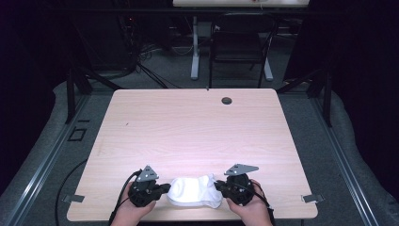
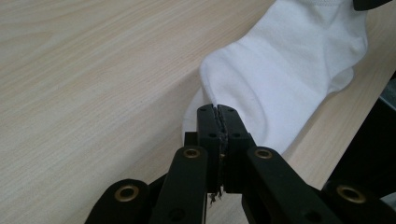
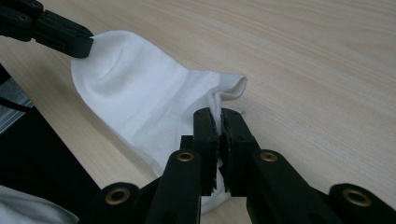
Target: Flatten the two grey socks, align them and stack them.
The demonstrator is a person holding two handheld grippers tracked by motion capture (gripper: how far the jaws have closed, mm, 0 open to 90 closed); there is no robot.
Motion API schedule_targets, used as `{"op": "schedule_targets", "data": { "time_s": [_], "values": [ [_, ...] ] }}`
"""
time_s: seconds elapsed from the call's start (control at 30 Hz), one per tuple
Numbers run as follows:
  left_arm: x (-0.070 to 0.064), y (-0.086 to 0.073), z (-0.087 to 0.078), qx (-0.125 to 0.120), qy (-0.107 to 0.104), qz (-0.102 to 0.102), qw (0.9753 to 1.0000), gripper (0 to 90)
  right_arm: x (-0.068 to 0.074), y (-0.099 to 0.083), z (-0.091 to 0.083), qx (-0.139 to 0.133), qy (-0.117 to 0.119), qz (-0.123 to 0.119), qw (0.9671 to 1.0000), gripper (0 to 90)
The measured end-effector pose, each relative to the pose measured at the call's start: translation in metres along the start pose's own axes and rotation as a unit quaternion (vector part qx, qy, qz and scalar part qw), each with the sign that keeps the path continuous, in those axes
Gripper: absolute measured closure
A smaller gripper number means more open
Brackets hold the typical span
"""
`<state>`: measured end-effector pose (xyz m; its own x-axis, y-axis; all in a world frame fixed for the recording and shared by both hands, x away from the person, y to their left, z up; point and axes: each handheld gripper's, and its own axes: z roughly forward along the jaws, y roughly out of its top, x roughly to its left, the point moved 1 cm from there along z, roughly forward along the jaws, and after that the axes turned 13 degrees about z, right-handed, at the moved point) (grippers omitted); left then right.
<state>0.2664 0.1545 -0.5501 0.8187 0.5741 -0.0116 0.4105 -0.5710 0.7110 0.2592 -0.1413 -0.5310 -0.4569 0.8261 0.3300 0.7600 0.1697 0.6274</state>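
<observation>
While both grippers gripped it, the scene read as follows.
Object: soft white cotton sock (image 1: 194, 190), lying flat near the front edge of the pale wood-grain table (image 1: 188, 127).
Left gripper (image 2: 218, 110): jaws pressed together, pinching one end of the sock.
Right gripper (image 3: 219, 114): jaws nearly together, clamped on the folded edge at the other end.
Sock position: between the two grippers, touching the table.
Hands: one behind each gripper at the table's near edge.
</observation>
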Motion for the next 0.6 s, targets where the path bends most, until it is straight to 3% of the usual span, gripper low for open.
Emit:
{"op": "schedule_targets", "data": {
  "time_s": [0.6],
  "values": [
    [-0.0011, -0.0071, 0.0094, 0.015, -0.003, 0.001, 0.9999, 89.2, -0.0019, -0.0099, 0.0049, 0.008, -0.002, 0.009, 0.9999, 85.7]
  ]
}}
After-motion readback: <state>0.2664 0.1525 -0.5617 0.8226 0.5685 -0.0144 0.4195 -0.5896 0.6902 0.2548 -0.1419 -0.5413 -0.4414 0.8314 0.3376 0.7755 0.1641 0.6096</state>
